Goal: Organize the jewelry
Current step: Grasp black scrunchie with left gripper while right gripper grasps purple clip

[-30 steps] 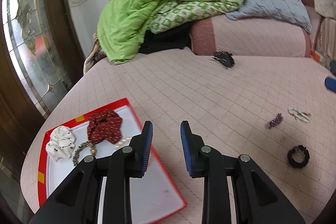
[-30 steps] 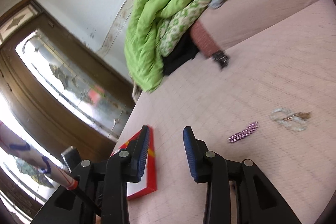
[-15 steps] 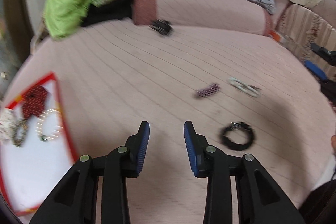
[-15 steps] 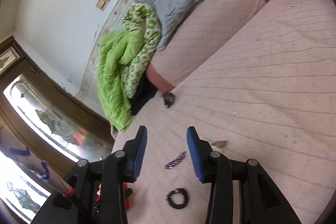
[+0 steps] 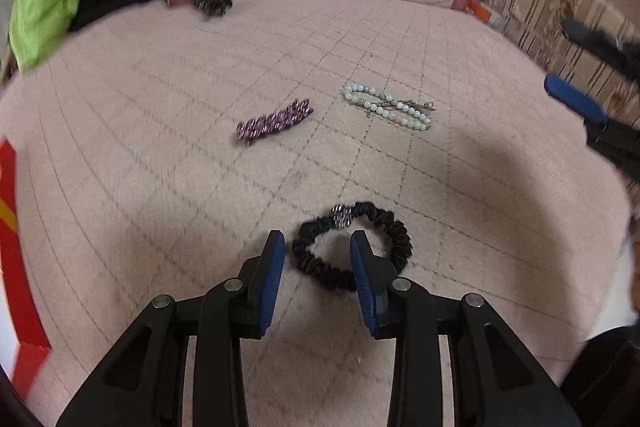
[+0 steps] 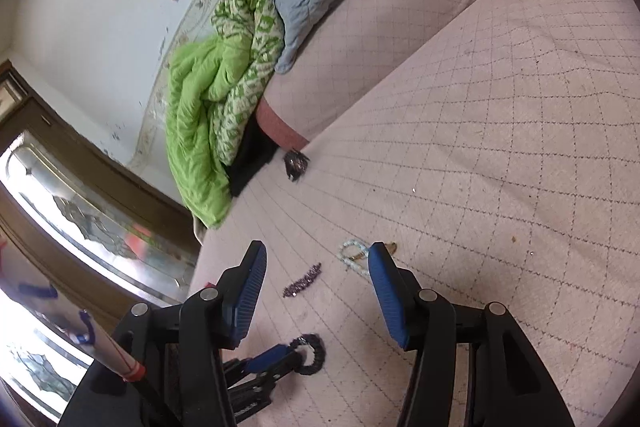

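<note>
- The left gripper is pointing down at a black scrunchie lying low in the centre of the left wrist view; its jaws are standing narrowly apart, having just been closing a little, with the near-left arc of the scrunchie between them but the pads not visibly pressing on it.
- The right gripper is hanging over the pink quilted bedcover, its jaws having just been opening to a medium width, with nothing between them.
- Left to sort, judging by what is lying loose: the scrunchie, a purple beaded hair clip in mid-frame, a pale green bead bracelet just right of it, and a dark hair claw at the upper left by the bolster.
- A red-edged tray is showing only at the far left edge; its contents are out of sight here, so the share already done cannot be judged.
- The pickup of the scrunchie seems to be the step in hand.
</note>
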Demonstrator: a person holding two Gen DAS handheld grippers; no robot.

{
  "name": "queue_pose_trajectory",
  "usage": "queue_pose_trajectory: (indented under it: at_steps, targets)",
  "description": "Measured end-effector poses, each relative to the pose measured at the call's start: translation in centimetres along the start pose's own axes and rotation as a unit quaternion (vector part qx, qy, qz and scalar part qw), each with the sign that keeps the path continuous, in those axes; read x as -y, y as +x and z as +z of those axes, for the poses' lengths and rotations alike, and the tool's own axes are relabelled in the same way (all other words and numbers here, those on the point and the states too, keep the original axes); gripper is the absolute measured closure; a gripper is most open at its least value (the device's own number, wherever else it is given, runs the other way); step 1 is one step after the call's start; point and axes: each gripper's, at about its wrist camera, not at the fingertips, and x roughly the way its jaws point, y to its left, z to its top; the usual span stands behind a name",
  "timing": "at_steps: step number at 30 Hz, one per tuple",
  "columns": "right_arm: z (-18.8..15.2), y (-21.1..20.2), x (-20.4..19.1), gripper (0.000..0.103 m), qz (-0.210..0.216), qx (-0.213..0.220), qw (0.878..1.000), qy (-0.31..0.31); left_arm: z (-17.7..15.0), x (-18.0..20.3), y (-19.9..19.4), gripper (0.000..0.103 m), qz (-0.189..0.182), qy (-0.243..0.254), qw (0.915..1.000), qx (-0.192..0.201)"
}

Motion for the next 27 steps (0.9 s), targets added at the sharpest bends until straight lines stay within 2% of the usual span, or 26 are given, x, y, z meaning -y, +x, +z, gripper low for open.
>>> queue_pose_trajectory:
  at_steps: [1,2,6,10,18,21,24,27]
  targets:
    - [-0.1,0.3,0.0,0.044,-0.006,-0.005,1.0,-0.004,0.1,0.4,0.2,0.085,0.016,0.012,0.9998,0.006]
    - [-0.2,0.6,0.1,0.044,-0.013,-0.011,1.0,-0.008,0.2,0.6,0.2,0.097,0.025,0.021,0.9994,0.012]
    - [-0.5,2.3,-0.7,0.044,-0.033,-0.037,0.998,-0.041,0.6,-0.3,0.0,0.097,0.02,0.015,0.9995,0.019]
    - [-1.0,4.3,-1.8,0.044,-0.044,-0.064,0.994,-0.072,1.4,-3.3,-1.3,0.097,0.018,-0.017,0.999,0.036]
    - [-3.2,10.9,-4.8,0.044,-0.042,-0.134,0.984,-0.114,2.1,-9.1,-4.0,0.097,0.049,-0.081,0.9928,0.074]
    - [-4.0,13.6,-5.2,0.044,-0.04,-0.154,0.983,-0.097,2.1,-10.0,-5.0,0.097,0.062,-0.089,0.99,0.09]
    - [-4.4,16.0,-4.8,0.044,-0.03,-0.167,0.985,-0.042,2.1,-10.7,-5.9,0.097,0.068,-0.097,0.9875,0.104]
    - [-4.7,17.7,-4.5,0.044,-0.053,-0.171,0.984,-0.004,2.1,-11.2,-6.2,0.097,0.075,-0.099,0.9862,0.109]
